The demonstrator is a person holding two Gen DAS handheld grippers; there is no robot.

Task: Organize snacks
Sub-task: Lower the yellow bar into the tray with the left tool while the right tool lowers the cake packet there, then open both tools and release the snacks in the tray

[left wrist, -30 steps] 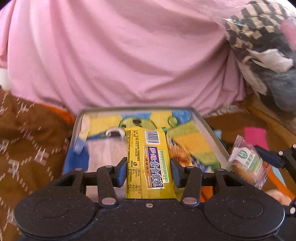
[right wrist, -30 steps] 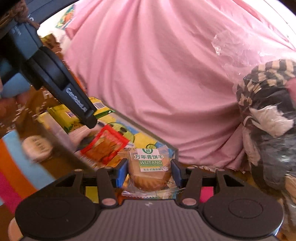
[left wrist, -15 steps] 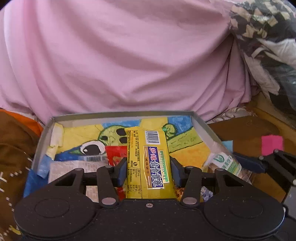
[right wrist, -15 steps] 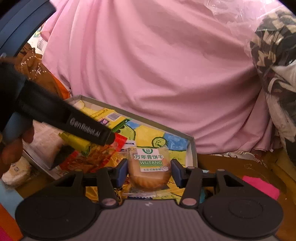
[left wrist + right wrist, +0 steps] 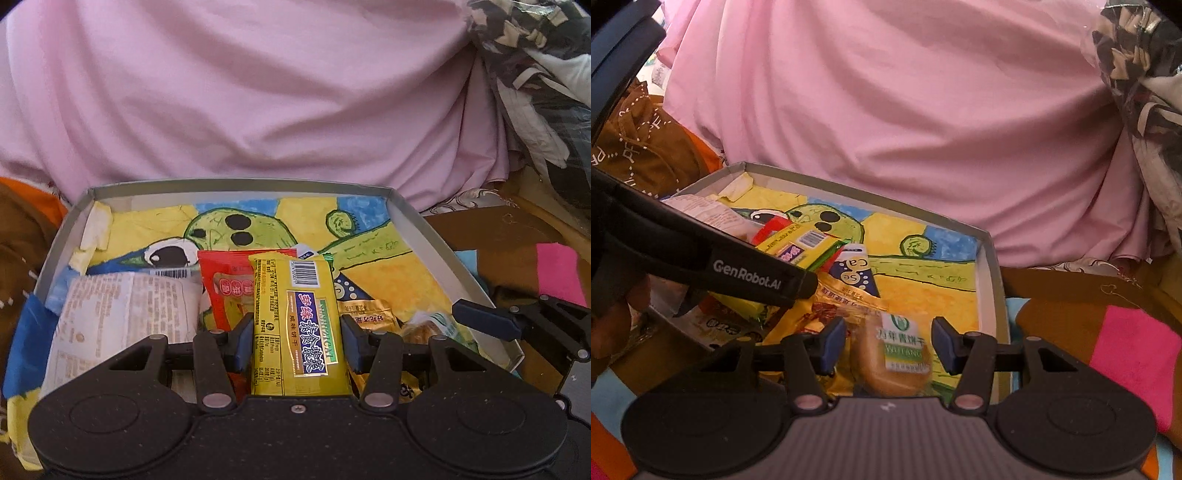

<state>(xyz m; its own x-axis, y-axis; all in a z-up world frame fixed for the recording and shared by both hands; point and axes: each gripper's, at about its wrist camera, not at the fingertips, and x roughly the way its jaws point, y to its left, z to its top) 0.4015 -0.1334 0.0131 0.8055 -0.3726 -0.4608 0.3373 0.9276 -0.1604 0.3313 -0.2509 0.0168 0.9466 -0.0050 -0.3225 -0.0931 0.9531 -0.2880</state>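
Over the tray (image 5: 424,236), the left gripper (image 5: 297,338) pinches a yellow biscuit pack (image 5: 299,325); the right gripper (image 5: 888,345), jaws spread, stands around a round biscuit (image 5: 892,363) lying near the tray's right wall; the pack should probably drop onto bare floor beyond the red packet (image 5: 225,288), white packet (image 5: 122,317) and gold packet (image 5: 369,317); pink cloth (image 5: 258,92) looms behind.

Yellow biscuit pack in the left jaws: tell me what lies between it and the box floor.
The yellow biscuit pack hangs over a red packet and a gold packet already in the box, so it would land on them, not on bare floor.
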